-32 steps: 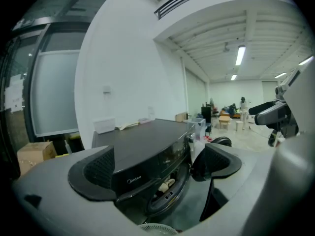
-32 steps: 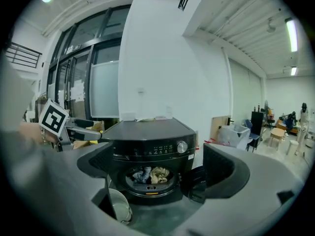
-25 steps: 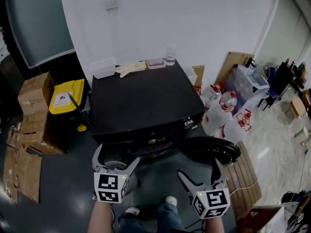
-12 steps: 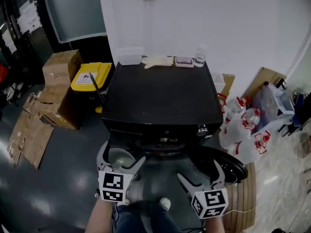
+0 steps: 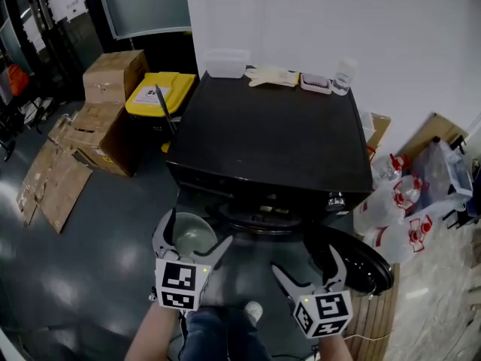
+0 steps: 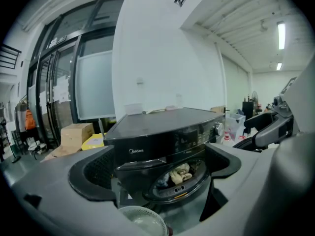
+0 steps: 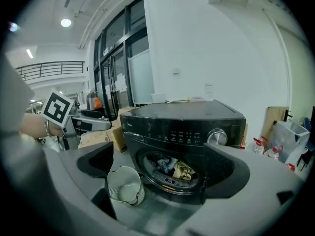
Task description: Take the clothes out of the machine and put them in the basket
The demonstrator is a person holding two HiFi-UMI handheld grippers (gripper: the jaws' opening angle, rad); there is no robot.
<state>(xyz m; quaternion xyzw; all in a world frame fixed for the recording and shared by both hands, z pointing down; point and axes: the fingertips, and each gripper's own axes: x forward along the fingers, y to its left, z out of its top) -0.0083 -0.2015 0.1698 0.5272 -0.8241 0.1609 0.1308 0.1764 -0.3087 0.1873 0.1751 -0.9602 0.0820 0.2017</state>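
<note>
While left tongs (image 5: 194, 229) hover open, right tongs (image 5: 304, 260) match.

Stuff lying around on my head cam: stacked cardboard boxes (image 5: 114, 74) at about 10 o'clock, a yellow-lidded bin (image 5: 158, 96) just beside them toward 11, and flattened cardboard (image 5: 56, 179) on the floor (image 5: 113, 239) at 9. Up around 12 to 1 there's a clear plastic tub (image 5: 227, 62), pale gloves (image 5: 274, 76), a small tray (image 5: 316, 83) and a clear cup (image 5: 344, 75), all in a row along the white wall (image 5: 301, 13). White jugs with red caps (image 5: 402, 201) cluster at 3, and there are wooden slats (image 5: 376, 318) at 5.
</note>
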